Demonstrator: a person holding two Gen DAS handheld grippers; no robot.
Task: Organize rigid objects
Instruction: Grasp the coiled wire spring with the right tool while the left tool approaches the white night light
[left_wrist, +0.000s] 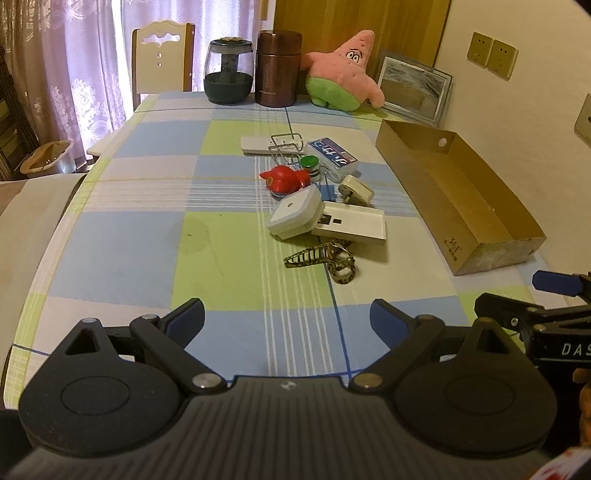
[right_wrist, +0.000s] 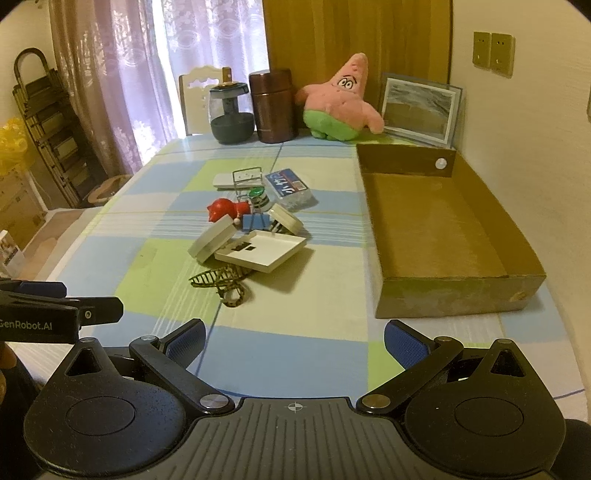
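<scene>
Centrally, a cluttered pile (left_wrist: 317, 192) sits beside an open cardboard box (left_wrist: 476, 221).

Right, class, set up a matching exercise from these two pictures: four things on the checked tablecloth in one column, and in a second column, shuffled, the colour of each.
Things:
1. Starfish plush toy
2. Open cardboard box
3. Binder clip
4. Small toy figure beside the green-capped piece

Colours:
A. Blue
B. Red
C. Pink with green shorts
D. Brown

Pairs: 1-C, 2-D, 3-A, 4-B
</scene>
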